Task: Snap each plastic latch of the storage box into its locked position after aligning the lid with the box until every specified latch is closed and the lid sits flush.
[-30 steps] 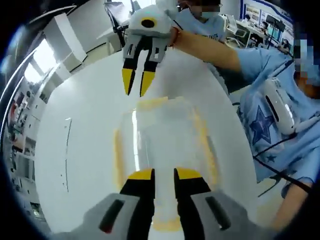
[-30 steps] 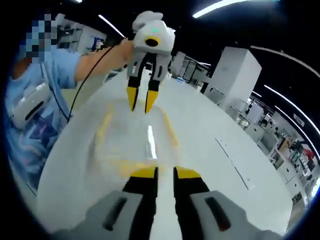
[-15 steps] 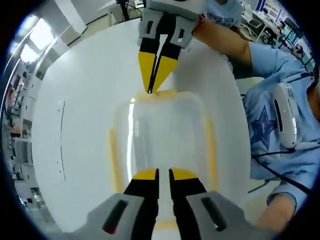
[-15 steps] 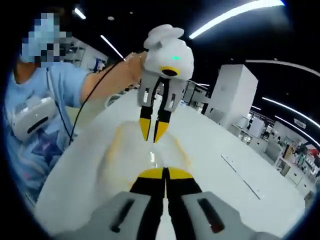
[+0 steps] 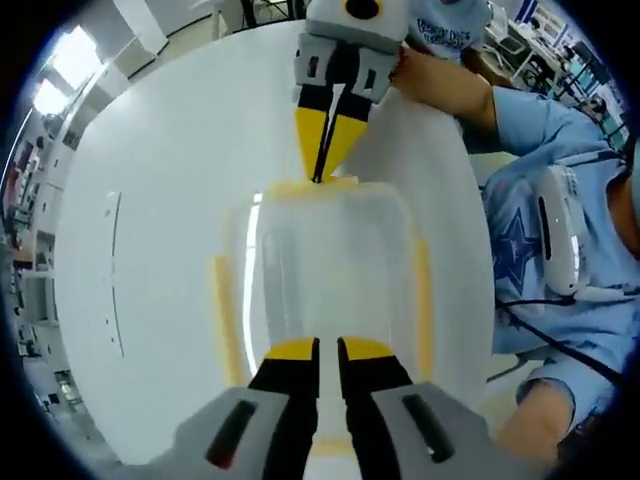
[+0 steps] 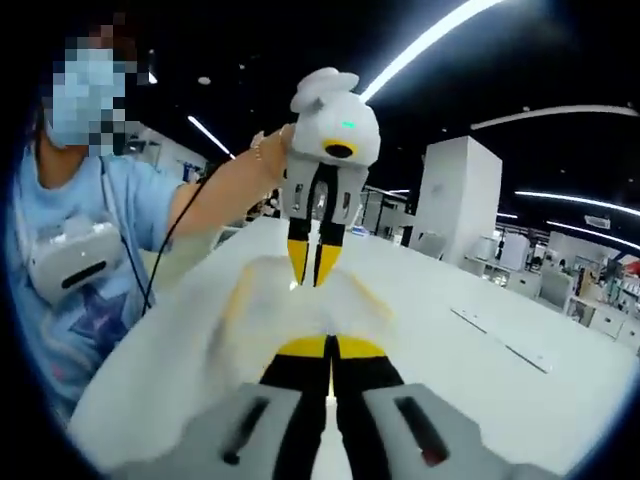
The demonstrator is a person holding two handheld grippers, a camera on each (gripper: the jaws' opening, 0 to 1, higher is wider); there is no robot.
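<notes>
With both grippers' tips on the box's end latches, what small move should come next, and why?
Probably press both down. The right gripper rests shut on the far yellow latch, the left gripper nearly shut over the near end of the storage box; whether either has snapped is unclear.

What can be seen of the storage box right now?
The storage box is clear plastic with rounded corners, its lid on and yellow latches along its edges. It sits flat on the white table. The right gripper, jaws together, presses its tips on the far yellow latch; the left gripper sits over the near end, jaws nearly together.
</notes>
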